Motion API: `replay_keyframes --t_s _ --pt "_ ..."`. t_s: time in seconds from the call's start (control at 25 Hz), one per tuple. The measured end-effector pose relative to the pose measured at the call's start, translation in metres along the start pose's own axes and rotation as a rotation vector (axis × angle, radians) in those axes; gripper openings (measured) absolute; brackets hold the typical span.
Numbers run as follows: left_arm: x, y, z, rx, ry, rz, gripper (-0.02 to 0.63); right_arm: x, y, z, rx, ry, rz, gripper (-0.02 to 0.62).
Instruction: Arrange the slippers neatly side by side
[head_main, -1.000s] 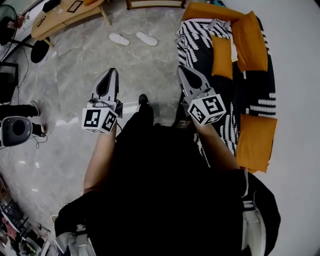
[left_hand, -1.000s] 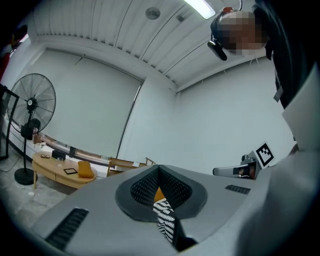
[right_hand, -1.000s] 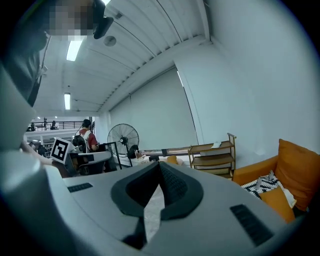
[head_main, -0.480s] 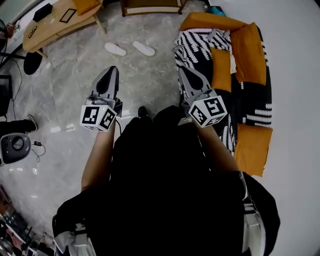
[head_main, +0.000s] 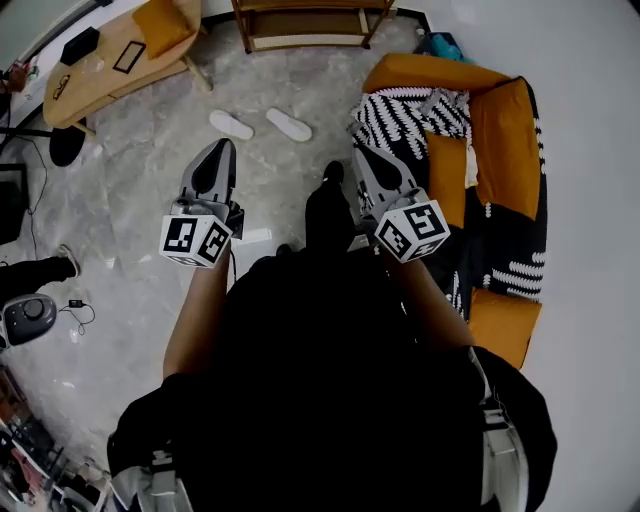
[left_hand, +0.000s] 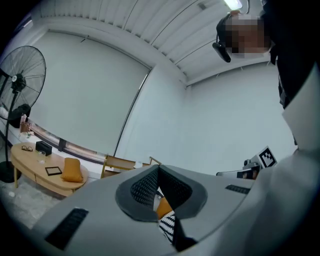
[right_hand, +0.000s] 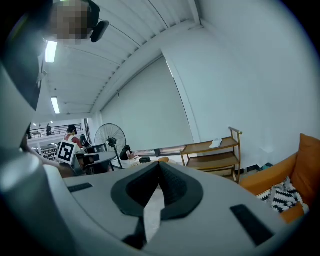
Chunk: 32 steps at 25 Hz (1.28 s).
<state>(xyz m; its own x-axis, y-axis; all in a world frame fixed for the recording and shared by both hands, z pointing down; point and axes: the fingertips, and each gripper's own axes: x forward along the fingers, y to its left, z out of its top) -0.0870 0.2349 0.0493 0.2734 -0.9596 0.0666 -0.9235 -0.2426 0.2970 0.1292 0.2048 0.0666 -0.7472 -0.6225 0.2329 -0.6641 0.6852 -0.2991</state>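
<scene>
- While both claws are carried above the floor, neither one grips anything: the left gripper (head_main: 223, 146) has its jaws pressed together at the tips, and its own view shows only a thin seam between the ribbed pads.
- Through that seam show only bits of the room beyond, orange and a black-and-white pattern; no thing is pinched there.
- The right gripper (head_main: 361, 151) is likewise closed and empty, its jaws meeting in a point in the right gripper view.
- Both grippers point forward, away from the person, roughly level with each other, with the person's dark-clad body and one forward leg (head_main: 327, 205) between them.
- Each bare forearm reaches out from the body, the marker cube (head_main: 197, 240) of the left gripper and the marker cube (head_main: 412, 230) of the right facing up toward the head camera.
- Two white slippers lie on the grey marble floor (head_main: 120, 200) ahead: the left slipper (head_main: 232, 125) and the right slipper (head_main: 289, 124), near each other but apart, and well clear of both claws.
- The slippers lie between a wooden table (head_main: 95, 62) on the left and a sofa (head_main: 505, 130) with orange cushions on the right.
- A wooden shelf (head_main: 310, 18) stands beyond them.
- A standing fan (left_hand: 20, 80) shows in the left gripper view.
</scene>
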Motion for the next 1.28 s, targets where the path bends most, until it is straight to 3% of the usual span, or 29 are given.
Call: replay_keyframes --t_s 0.44,0.68,0.88,1.04,1.16,1.28 --pt "0.146 0.037 0.017 -0.009 0.080 0.173 0.015 0.120 -0.136 0.055 0.101 0.045 0.160 0.032" --pt "0.194 0.077 0.018 0.029 0.089 0.211 0.015 0.183 -0.168 0.032 0.159 0.087 0.197 0.032" --pt "0.220 0.132 -0.023 0.107 0.167 0.162 0.015 0.240 -0.177 -0.011 0.257 0.135 0.115 0.032" --pt "0.233 0.184 -0.083 0.063 0.221 0.105 0.015 0.278 -0.179 -0.058 0.313 0.182 0.032 0.032" --pt "0.240 0.223 -0.126 0.038 0.268 0.063 0.015 0.301 -0.197 -0.106 0.398 0.199 -0.107 0.032" --pt "0.244 0.256 -0.157 0.067 0.301 0.015 0.015 0.323 -0.211 -0.169 0.543 0.227 -0.235 0.032"
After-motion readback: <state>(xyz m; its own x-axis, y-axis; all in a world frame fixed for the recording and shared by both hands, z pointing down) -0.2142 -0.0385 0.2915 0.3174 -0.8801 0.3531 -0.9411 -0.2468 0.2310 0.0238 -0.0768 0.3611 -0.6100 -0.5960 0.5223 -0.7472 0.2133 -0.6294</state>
